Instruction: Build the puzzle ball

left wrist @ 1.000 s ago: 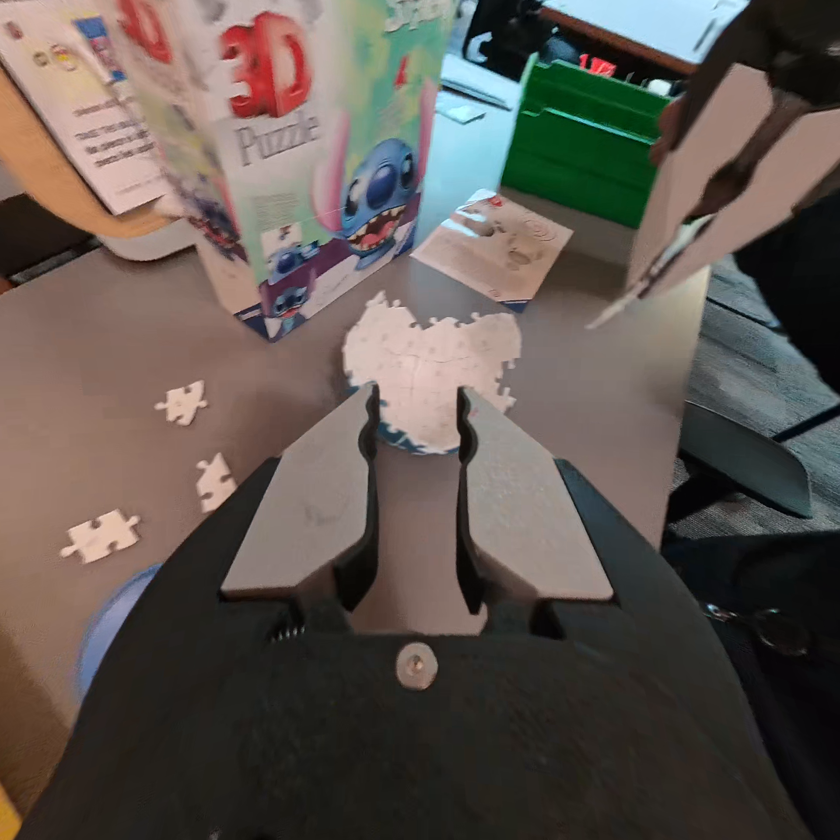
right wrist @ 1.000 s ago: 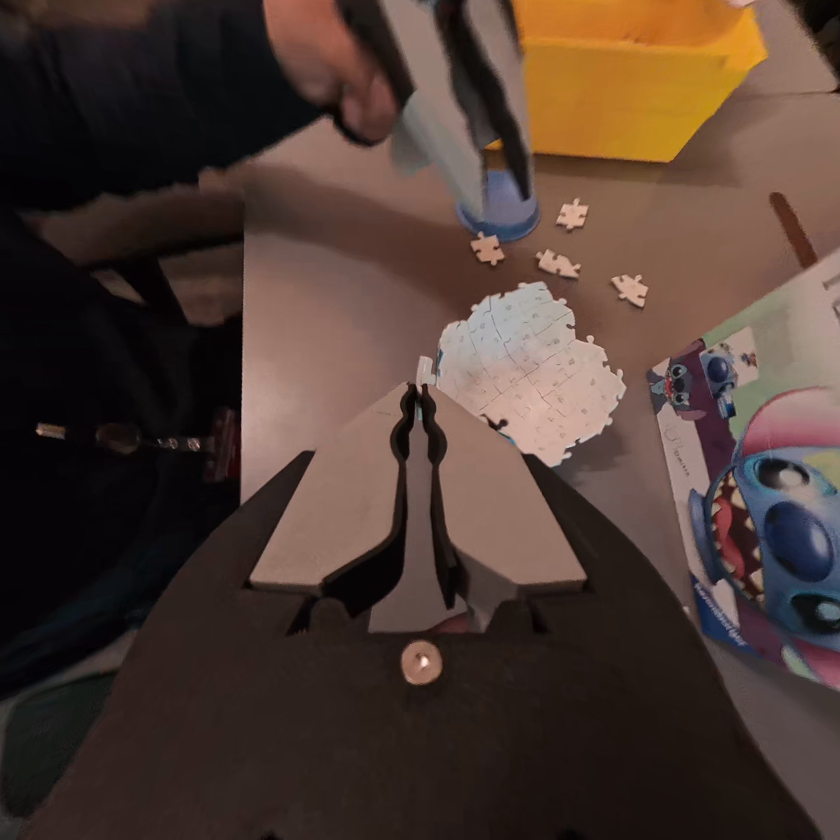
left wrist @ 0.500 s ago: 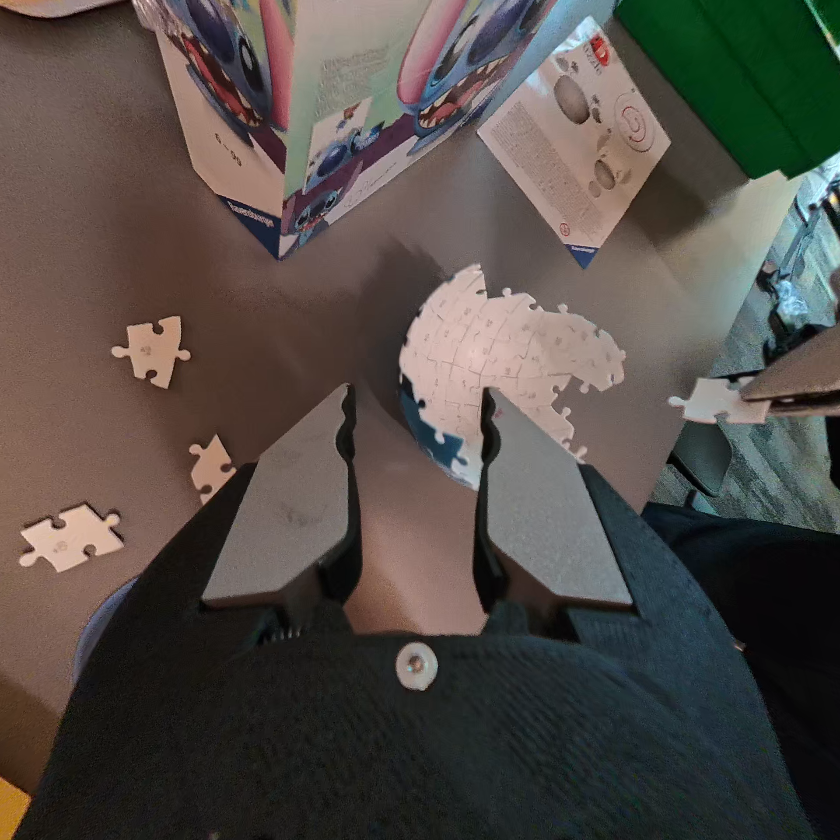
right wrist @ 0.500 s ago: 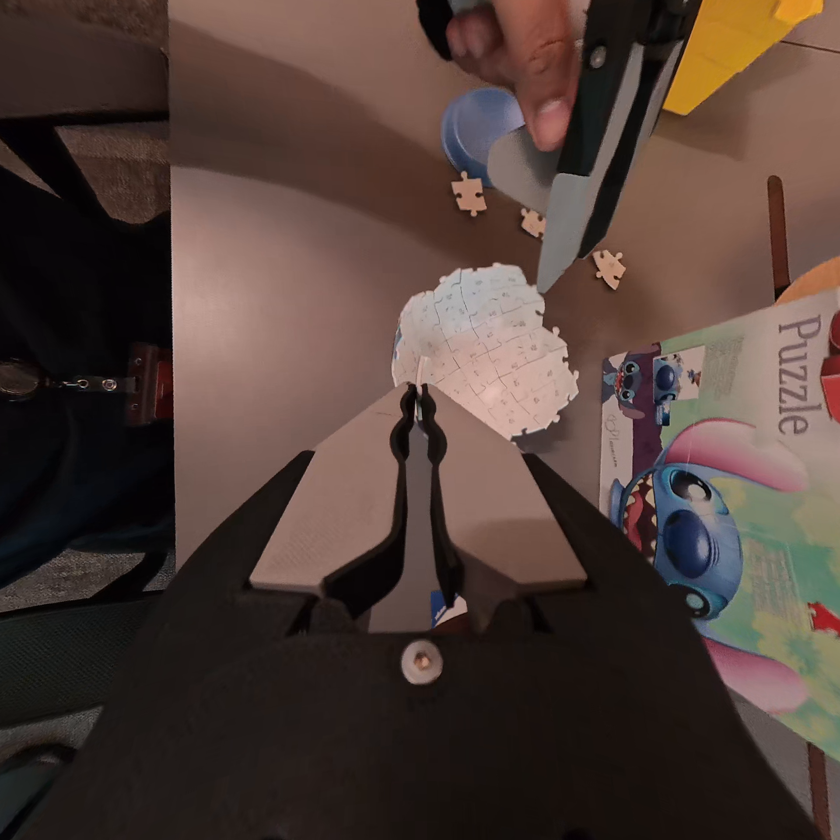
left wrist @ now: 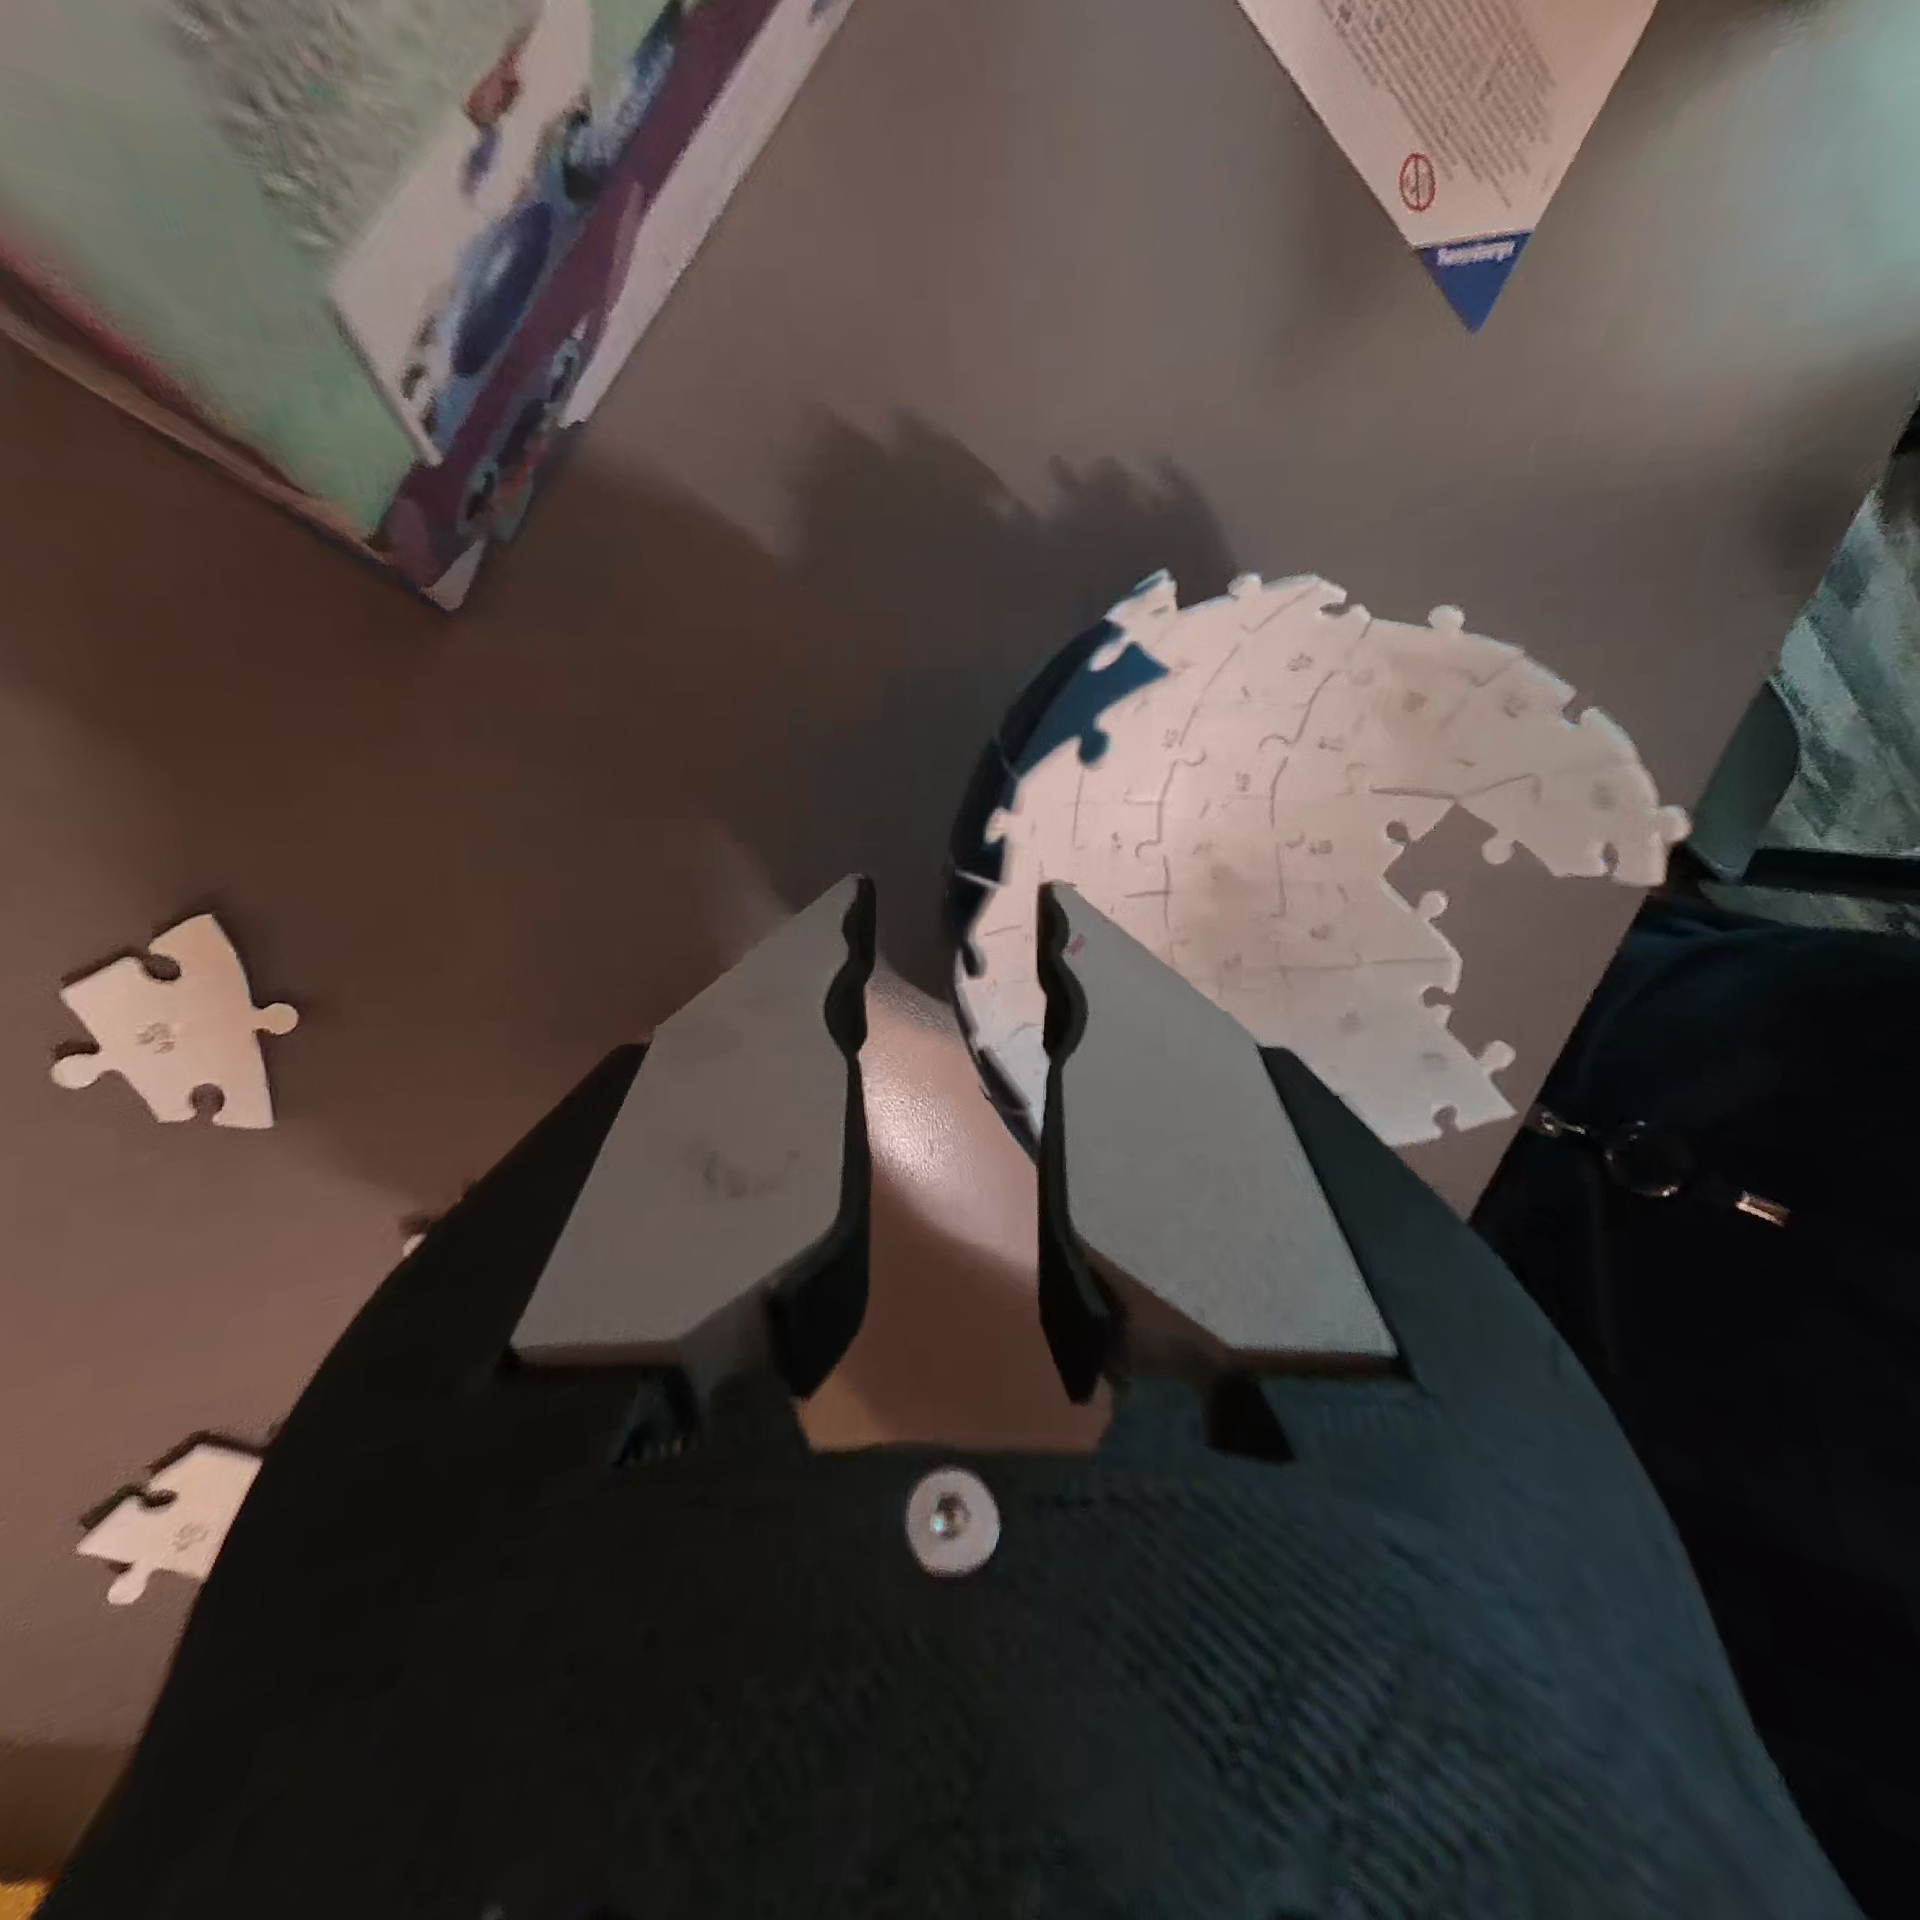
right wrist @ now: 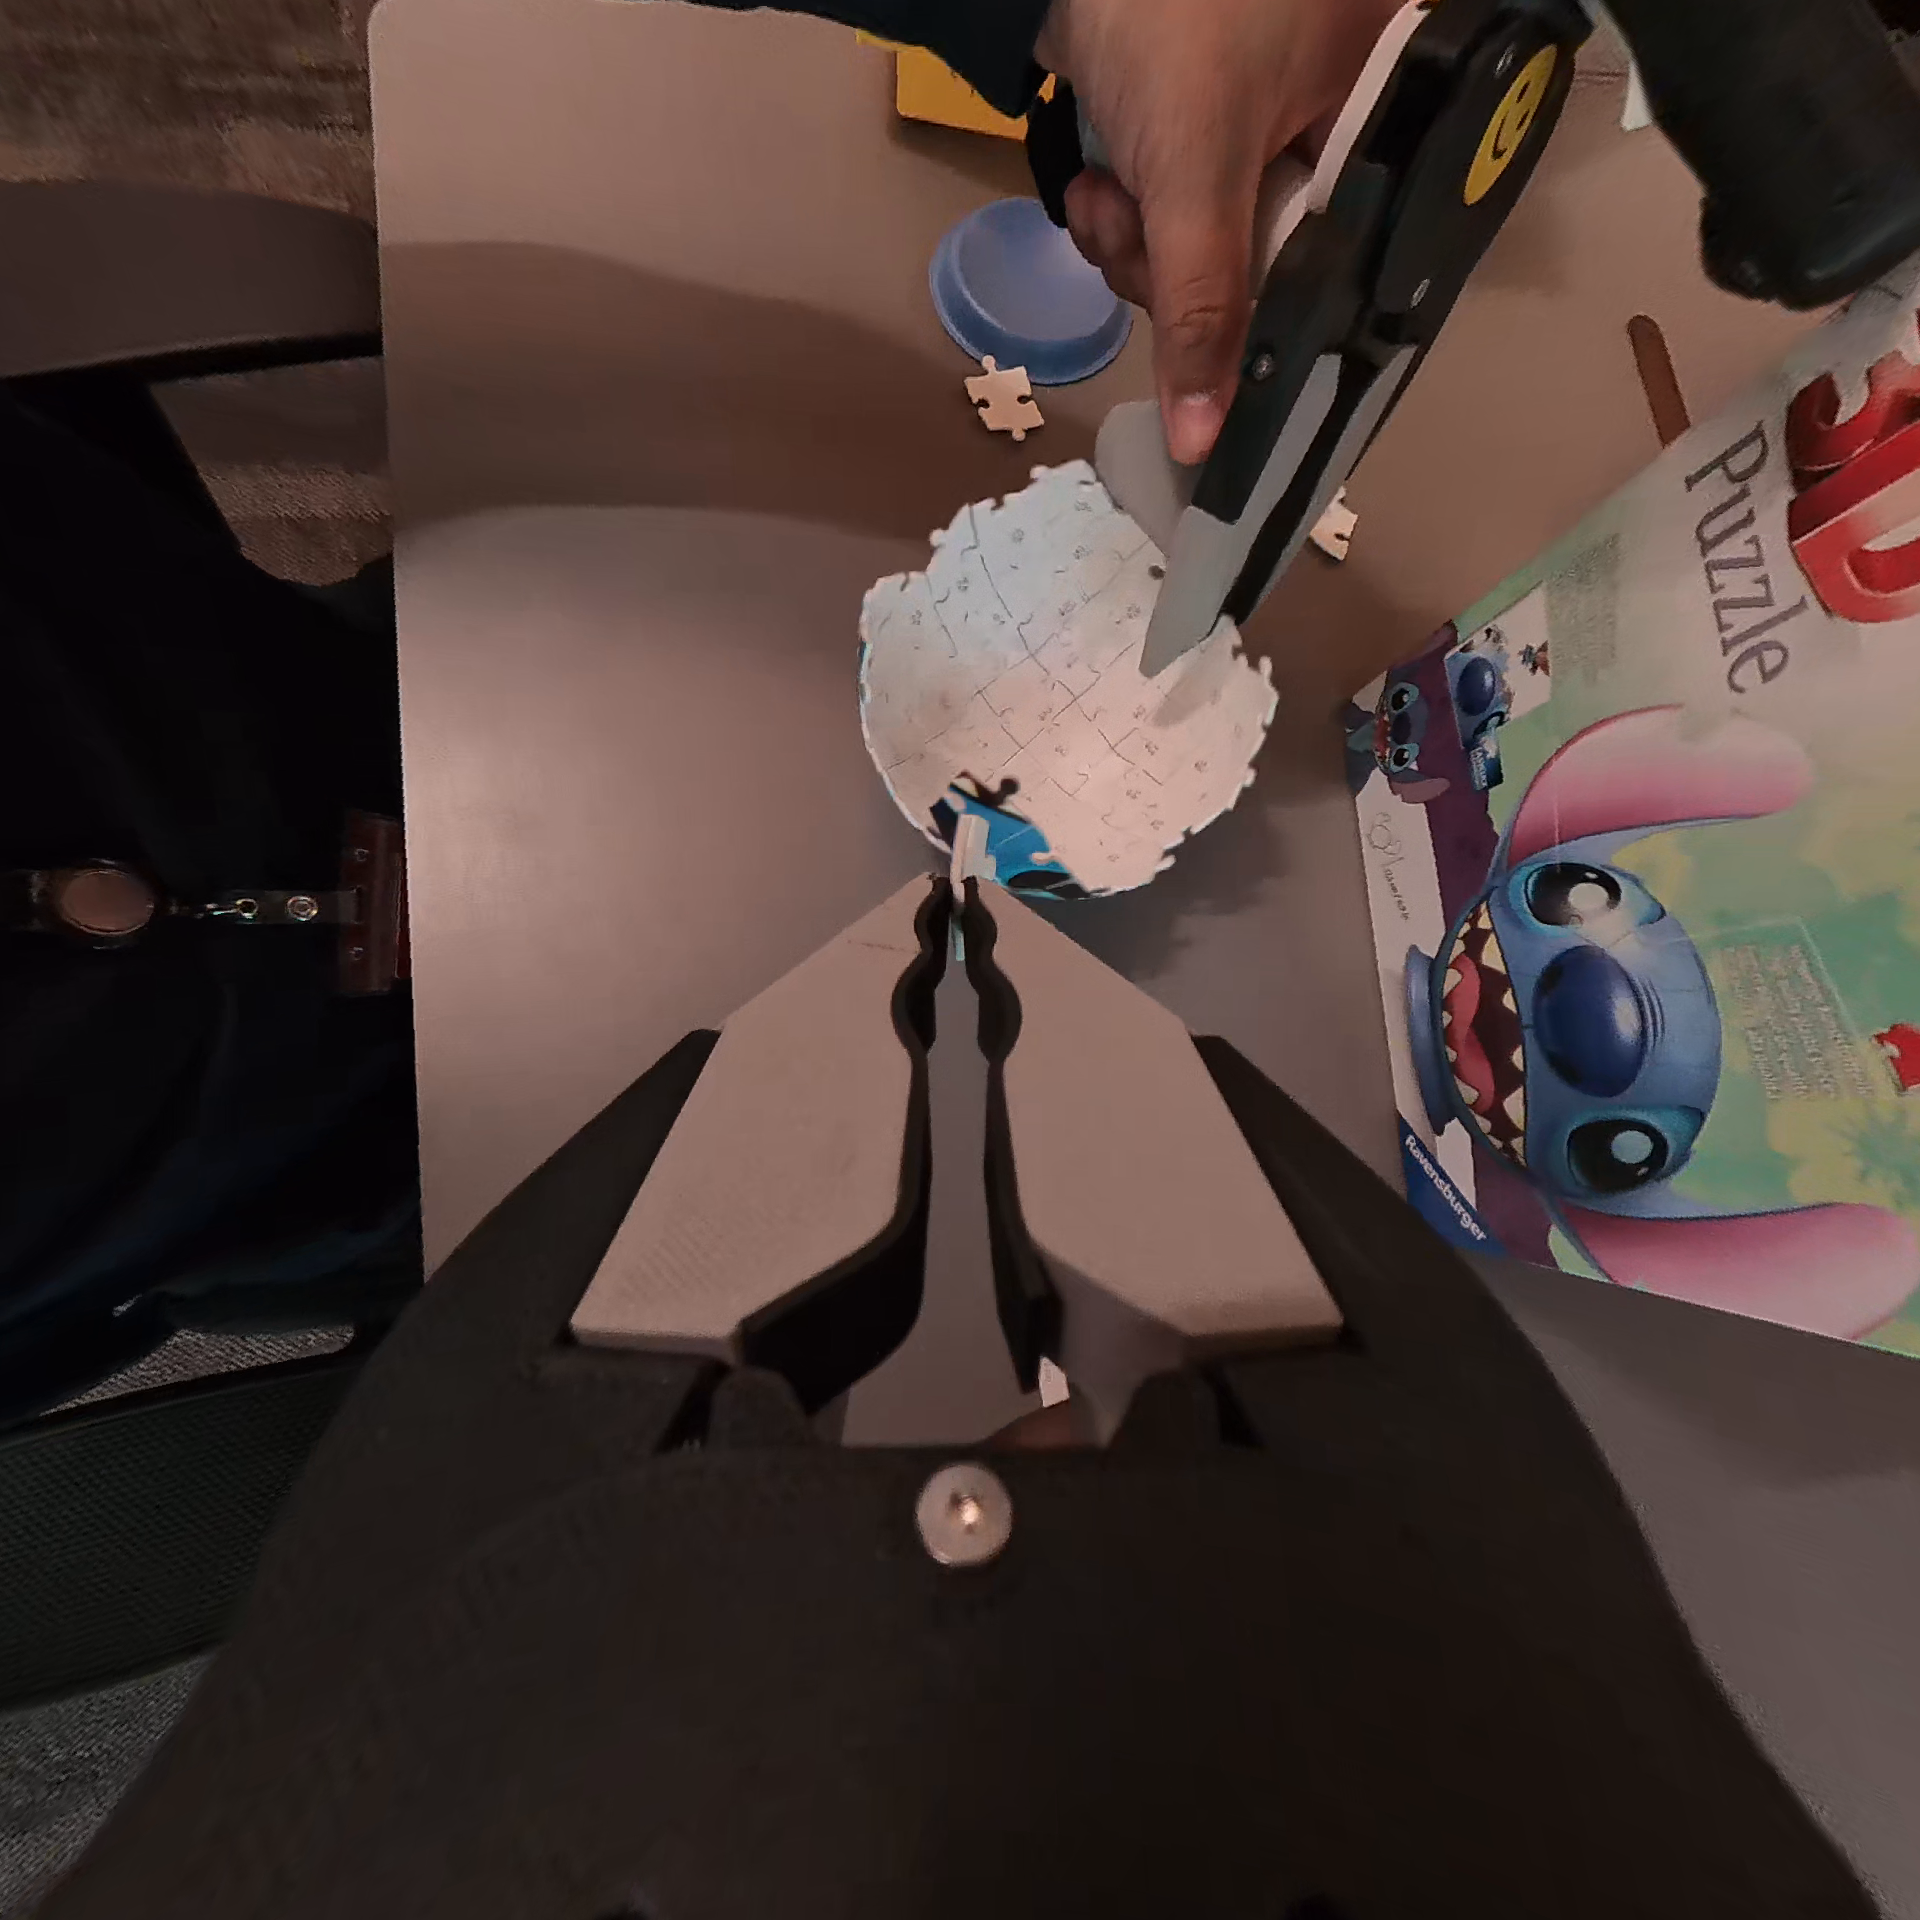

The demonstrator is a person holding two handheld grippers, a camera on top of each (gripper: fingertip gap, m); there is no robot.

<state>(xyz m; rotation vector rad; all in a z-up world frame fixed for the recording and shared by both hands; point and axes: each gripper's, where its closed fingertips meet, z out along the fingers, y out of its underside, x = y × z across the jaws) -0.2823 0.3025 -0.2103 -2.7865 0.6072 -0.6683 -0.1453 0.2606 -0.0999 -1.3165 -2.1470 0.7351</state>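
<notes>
Closer now over the grey table point(left wrist: 1039, 312), left hand-held gripper point(left wrist: 954, 904) gapes beside the half-built ball point(left wrist: 1268, 831); right hand-held gripper point(right wrist: 954, 883) pinches a puzzle piece point(right wrist: 968, 844).

The left gripper point(left wrist: 954, 902) had a black textured body, two flat grey wedge-shaped fingers point(left wrist: 727, 1143) edged with wavy black pads, and one silver screw point(left wrist: 952, 1525) centred below them. The right gripper point(right wrist: 952, 889) was built the same, with its own silver screw point(right wrist: 962, 1513). Seen from the right wrist view, the left gripper's side carried a round yellow sticker point(right wrist: 1509, 123). The person wore dark clothing point(right wrist: 197, 727) with a metal badge reel point(right wrist: 99, 902).
</notes>
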